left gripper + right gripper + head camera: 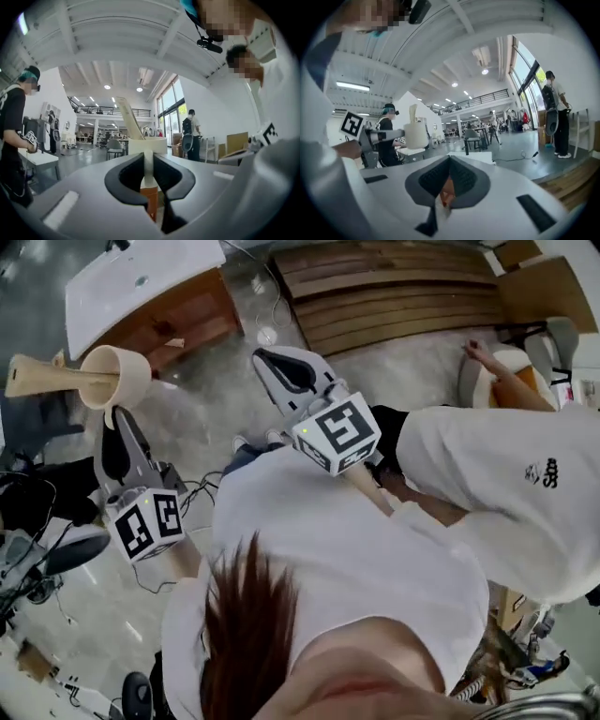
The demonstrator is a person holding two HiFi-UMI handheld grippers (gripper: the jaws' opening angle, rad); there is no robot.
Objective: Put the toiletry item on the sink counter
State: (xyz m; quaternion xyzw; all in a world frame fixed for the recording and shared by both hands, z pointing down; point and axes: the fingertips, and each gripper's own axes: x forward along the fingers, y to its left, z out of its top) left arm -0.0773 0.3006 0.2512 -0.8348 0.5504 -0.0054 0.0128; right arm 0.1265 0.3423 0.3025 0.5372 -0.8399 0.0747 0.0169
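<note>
1. At the left of the head view, the left gripper (116, 418) holds a cream cup (127, 371) in the air over the grey floor (216, 399).
2. Its fingers pinch the cup's thin wall. The left gripper view shows the left gripper (148, 159) with the pale wall upright in the narrow gap between the two dark fingers, and the cream cup (147, 145) rises just beyond them.
3. A flat wooden handle (129, 119) stands in the cup and leans to the left in that view. In the head view the wooden handle (47, 376) sticks out of the cup's mouth toward the left edge.
4. The white sink surface (94, 296) on its wooden cabinet (187, 320) lies beyond the cup in the head view, near it but not touching. The cup is not resting on it.
5. The right gripper (267, 362) is held at mid-frame, apart from the cup. In the right gripper view the right gripper (450, 161) has its fingers pressed together at the tips, with nothing gripped.
6. That view also catches the cream cup (416, 134) off to the left.
7. A second person in a white shirt (506, 484) stands at the right, beside a slatted wooden platform (394, 296).
</note>
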